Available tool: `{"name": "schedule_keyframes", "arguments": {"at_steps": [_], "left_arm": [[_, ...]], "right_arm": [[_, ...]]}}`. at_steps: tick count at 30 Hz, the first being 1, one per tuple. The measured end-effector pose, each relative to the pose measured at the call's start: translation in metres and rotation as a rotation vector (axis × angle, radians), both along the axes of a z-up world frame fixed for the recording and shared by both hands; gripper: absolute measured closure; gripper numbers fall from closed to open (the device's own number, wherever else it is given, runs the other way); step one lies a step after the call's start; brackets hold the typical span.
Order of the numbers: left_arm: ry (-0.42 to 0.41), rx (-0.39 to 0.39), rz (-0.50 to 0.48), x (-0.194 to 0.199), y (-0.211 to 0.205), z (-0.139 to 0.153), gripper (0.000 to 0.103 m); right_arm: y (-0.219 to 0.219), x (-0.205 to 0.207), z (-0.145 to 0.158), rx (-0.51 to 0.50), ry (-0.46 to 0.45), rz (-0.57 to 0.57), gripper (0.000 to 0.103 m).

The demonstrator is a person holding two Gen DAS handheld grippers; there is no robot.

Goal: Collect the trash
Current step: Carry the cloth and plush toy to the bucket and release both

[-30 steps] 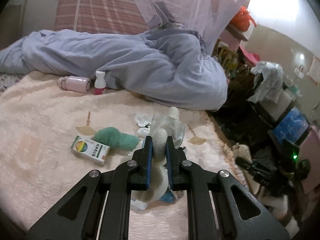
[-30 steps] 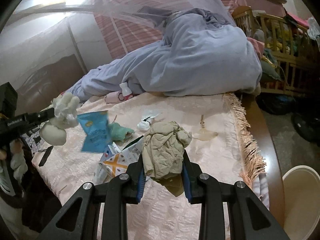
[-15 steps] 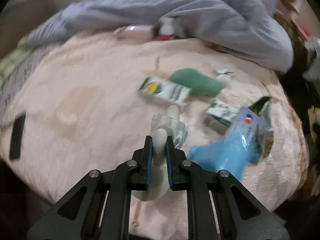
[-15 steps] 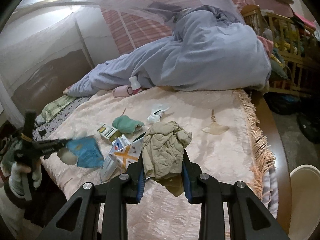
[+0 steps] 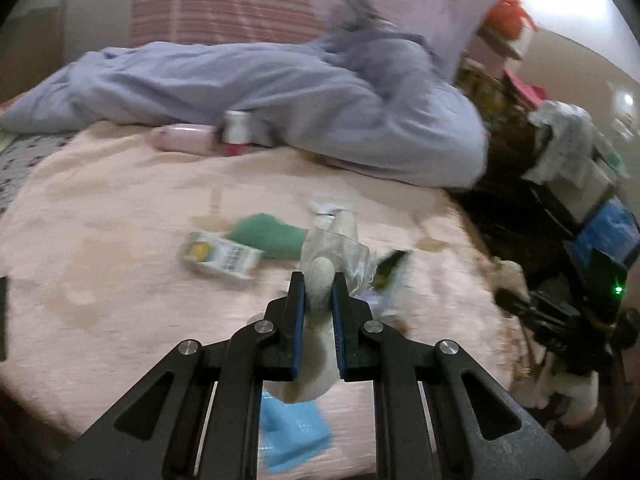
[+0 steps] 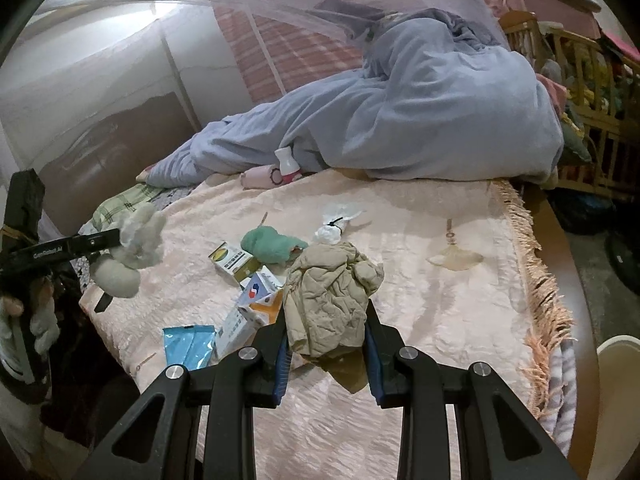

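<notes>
My left gripper [image 5: 319, 280] is shut on a whitish crumpled wad of trash [image 5: 320, 284] and holds it above the bed; it also shows in the right wrist view [image 6: 132, 240] at the left. My right gripper [image 6: 326, 320] is shut on a crumpled beige paper wad [image 6: 330, 300] above the bed. On the pink bedspread [image 6: 420, 280] lie a blue packet [image 6: 188, 346], small cartons [image 6: 232, 260], a green cloth [image 6: 272, 244] and a white tied bag [image 6: 334, 228]. The blue packet [image 5: 294, 436] lies below my left gripper.
A blue quilt [image 6: 420, 120] is heaped at the back of the bed with a pink bottle [image 6: 260, 174] beside it. A pale bin rim [image 6: 616, 396] shows at the lower right, off the bed. Cluttered furniture [image 5: 560, 200] stands right of the bed.
The blue packet has dropped from my left gripper's load onto the bed. My left gripper swung back up and right, still holding the whitish wad. My right gripper stays put.
</notes>
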State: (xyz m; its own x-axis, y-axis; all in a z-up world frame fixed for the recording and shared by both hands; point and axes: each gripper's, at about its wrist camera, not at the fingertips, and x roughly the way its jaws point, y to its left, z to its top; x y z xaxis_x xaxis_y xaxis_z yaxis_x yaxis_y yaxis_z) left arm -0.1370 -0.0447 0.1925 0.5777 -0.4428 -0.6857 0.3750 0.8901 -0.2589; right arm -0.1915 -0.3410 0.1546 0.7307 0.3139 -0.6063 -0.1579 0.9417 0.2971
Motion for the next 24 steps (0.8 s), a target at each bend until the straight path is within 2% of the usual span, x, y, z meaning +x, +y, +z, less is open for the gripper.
{"name": "schedule_keyframes", "arguments": {"at_steps": [9, 14, 24], "left_arm": [[0.013, -0.021, -0.159, -0.011, -0.124, -0.006, 0.093], [0.033, -0.009, -0.227, -0.019, -0.190, -0.017, 0.093], [0.040, 0.011, -0.354, -0.045, -0.293, -0.030, 0.093]], "right_arm": [[-0.038, -0.023, -0.002, -0.047, 0.000, -0.078, 0.073], [-0.074, -0.043, -0.005, -0.071, 0.006, -0.154, 0.073], [-0.160, -0.090, -0.022, -0.135, 0.067, -0.321, 0.073]]}}
